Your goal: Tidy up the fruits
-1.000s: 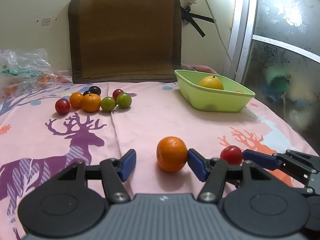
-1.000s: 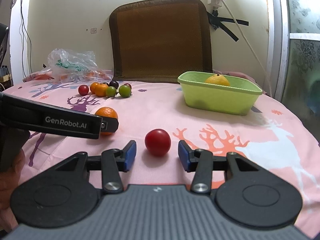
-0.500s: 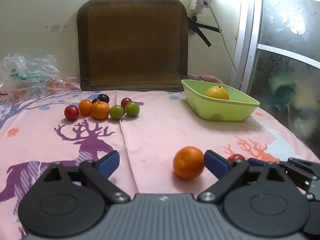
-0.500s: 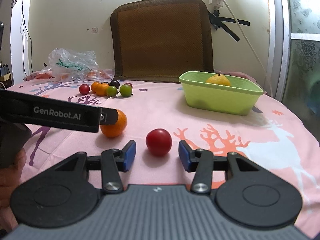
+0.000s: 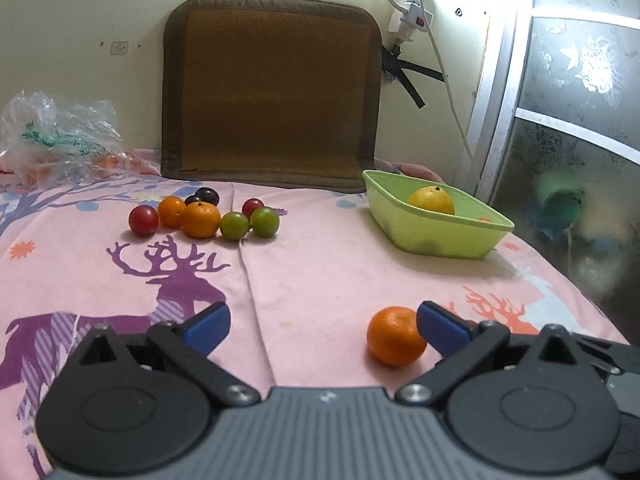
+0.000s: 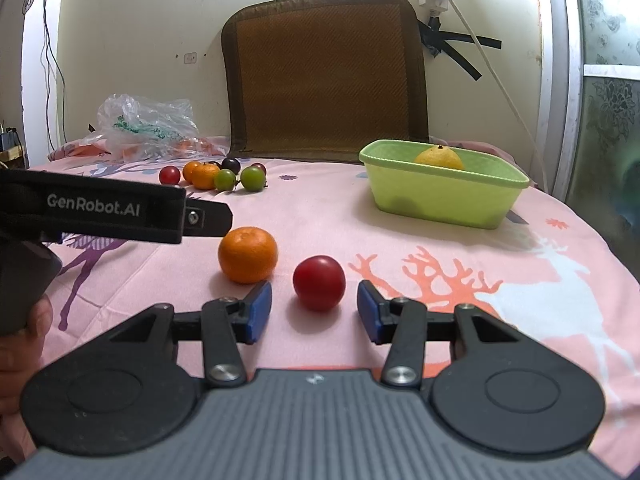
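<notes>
Both sets of jaws stand apart. The left gripper (image 5: 322,322) is spread wide, and its right pad sits just beside, perhaps touching, the mandarin orange (image 5: 396,336); its left pad is well apart from the fruit. The right gripper (image 6: 314,310) is spread more narrowly, with the red plum (image 6: 319,282) between its pads near the tips, neither pad visibly touching it.

Both fruits rest on the pink tablecloth (image 5: 320,264), near the grippers, the mandarin orange just left of the red plum. The green tub (image 6: 440,196) stands farther off to the right and holds a yellow citrus fruit (image 6: 439,159). A cluster of small fruits (image 5: 204,216) lies far left, in front of a brown cushion (image 5: 272,88).

Risks:
- The mandarin orange is off-centre in the left jaws. Closing from here would likely push it sideways and set it rolling toward the red plum.
- The red plum sits near the pad tips. A shallow grip on a smooth, round fruit may squeeze it out forward.
- The grippers work close together; their bodies may collide.

Pose: both grippers are held low and roughly level, pointing toward the far wall. In the right wrist view, the left gripper's strap crosses from the left, with a hand (image 6: 24,340) below it.
</notes>
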A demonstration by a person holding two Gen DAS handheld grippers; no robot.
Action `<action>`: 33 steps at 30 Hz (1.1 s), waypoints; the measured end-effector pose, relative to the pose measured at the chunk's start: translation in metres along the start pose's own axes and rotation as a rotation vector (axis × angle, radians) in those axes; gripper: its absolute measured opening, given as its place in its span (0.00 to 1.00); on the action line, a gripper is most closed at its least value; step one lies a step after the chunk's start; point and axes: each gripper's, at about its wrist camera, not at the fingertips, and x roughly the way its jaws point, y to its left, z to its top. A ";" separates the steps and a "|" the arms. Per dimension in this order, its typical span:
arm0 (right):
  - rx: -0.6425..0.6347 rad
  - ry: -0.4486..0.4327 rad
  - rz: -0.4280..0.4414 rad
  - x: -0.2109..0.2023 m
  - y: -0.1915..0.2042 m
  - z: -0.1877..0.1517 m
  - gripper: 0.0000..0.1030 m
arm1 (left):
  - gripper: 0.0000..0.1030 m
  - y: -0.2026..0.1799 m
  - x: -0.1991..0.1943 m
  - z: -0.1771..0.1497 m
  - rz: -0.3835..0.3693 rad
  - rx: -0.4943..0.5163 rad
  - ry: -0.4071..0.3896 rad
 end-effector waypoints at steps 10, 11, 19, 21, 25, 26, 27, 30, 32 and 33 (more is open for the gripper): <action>-0.001 -0.004 0.002 0.000 -0.001 0.000 0.52 | 1.00 -0.003 0.001 0.001 0.011 0.009 0.011; -0.001 -0.004 0.003 -0.001 -0.001 0.000 0.52 | 1.00 -0.002 0.002 0.001 0.012 0.006 0.016; 0.000 -0.004 0.003 -0.001 -0.001 0.000 0.52 | 1.00 -0.003 0.003 0.001 0.016 0.014 0.028; 0.000 -0.004 0.003 -0.001 0.000 0.000 0.52 | 1.00 -0.003 0.003 0.001 0.010 0.013 0.030; -0.001 -0.002 0.003 -0.001 0.000 0.000 0.52 | 1.00 0.001 0.002 0.002 -0.026 -0.005 0.025; -0.003 -0.001 0.004 -0.001 -0.001 0.000 0.52 | 1.00 0.003 0.002 0.002 -0.040 -0.012 0.021; -0.004 0.000 0.004 -0.001 0.000 0.000 0.52 | 0.99 0.003 0.002 0.002 -0.052 -0.015 0.021; -0.008 0.005 0.005 -0.001 0.001 0.001 0.52 | 0.93 0.000 0.005 0.003 -0.089 -0.004 0.039; -0.010 0.008 0.008 -0.001 0.001 0.002 0.52 | 0.85 -0.003 0.010 0.004 -0.106 0.011 0.060; -0.010 0.010 0.009 0.000 0.000 0.002 0.52 | 0.83 -0.004 0.012 0.005 -0.117 0.019 0.068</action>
